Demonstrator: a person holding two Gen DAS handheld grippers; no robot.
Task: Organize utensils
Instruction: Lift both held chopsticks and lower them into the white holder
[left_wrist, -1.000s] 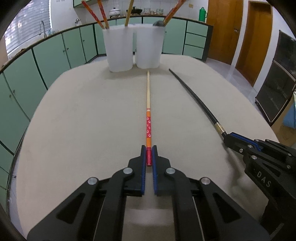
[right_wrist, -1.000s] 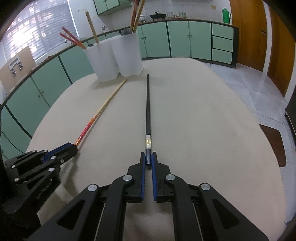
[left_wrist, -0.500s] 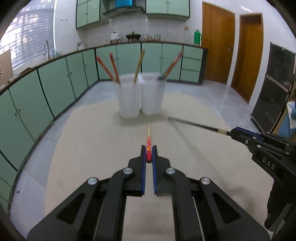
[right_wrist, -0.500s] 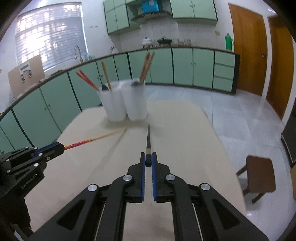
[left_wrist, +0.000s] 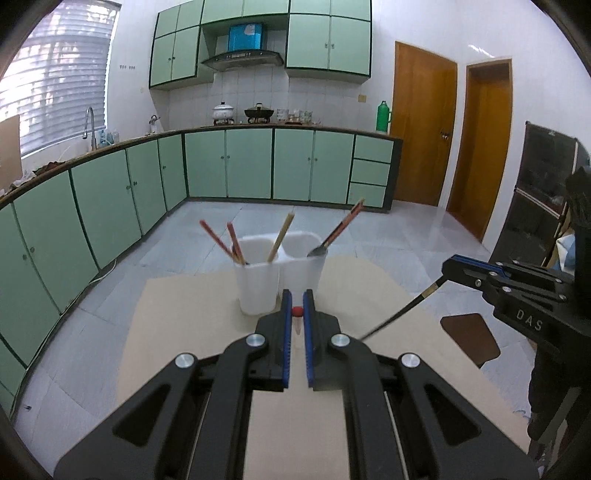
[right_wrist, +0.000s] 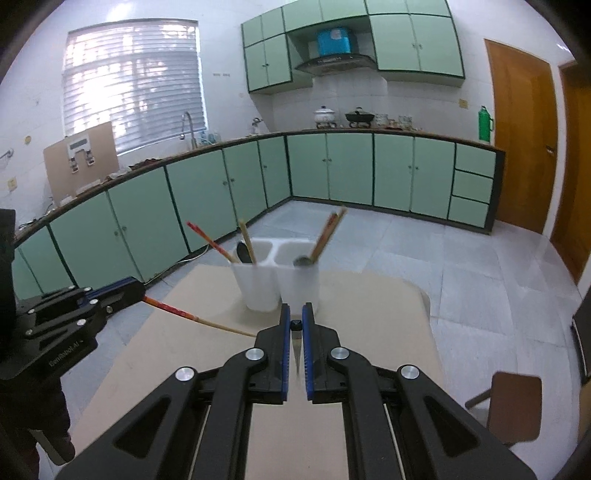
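Leftmost, the left gripper (right_wrist: 142, 291) is clamped on the red end of a chopstick (right_wrist: 192, 316), whose pale tip slants out over the bench (right_wrist: 369, 295). At centre two white cups (left_wrist: 258, 284) stand touching on the bench's far part: the left one holds red and tan sticks (left_wrist: 218, 242), the right one a spoon (left_wrist: 317, 252) and another stick. Further right, the right gripper (left_wrist: 448, 266) is closed on the gold-banded end of a black chopstick (left_wrist: 402, 314), held in the air and slanting down toward the bench.
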